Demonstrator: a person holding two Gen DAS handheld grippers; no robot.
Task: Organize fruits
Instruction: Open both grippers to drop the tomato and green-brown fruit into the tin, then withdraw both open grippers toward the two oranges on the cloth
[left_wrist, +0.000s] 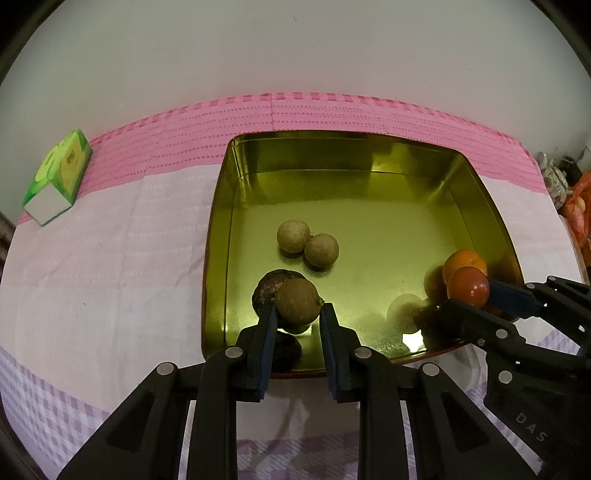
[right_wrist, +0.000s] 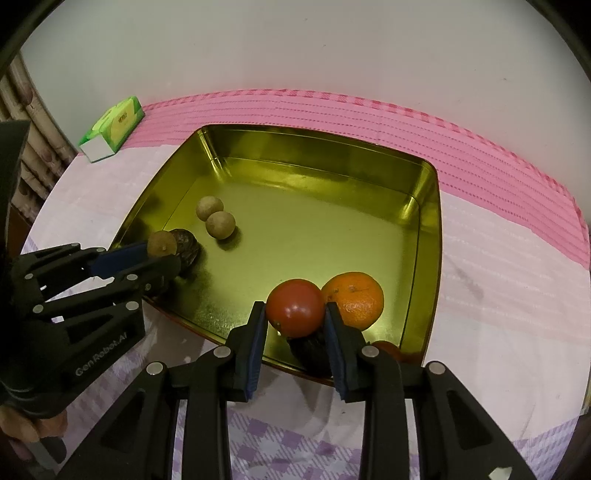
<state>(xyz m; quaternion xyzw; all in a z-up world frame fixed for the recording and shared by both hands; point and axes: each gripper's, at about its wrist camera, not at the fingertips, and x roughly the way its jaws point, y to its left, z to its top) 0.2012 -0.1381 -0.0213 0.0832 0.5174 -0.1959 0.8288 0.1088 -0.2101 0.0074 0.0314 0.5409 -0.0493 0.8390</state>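
A plain white wall (left_wrist: 258, 55) stands behind the table. The table is covered by a cloth (left_wrist: 110, 240) with pink stripes at the far side and pale lilac checks near. A green box (left_wrist: 59, 177) lies at the left.

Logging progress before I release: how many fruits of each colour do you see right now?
tan fruit: 3
dark brown fruit: 1 sure
red fruit: 1
orange fruit: 1
Total: 6, plus unclear half-hidden shapes beneath the held ones.

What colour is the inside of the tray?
Shiny gold-green tray, clearest in the right wrist view.
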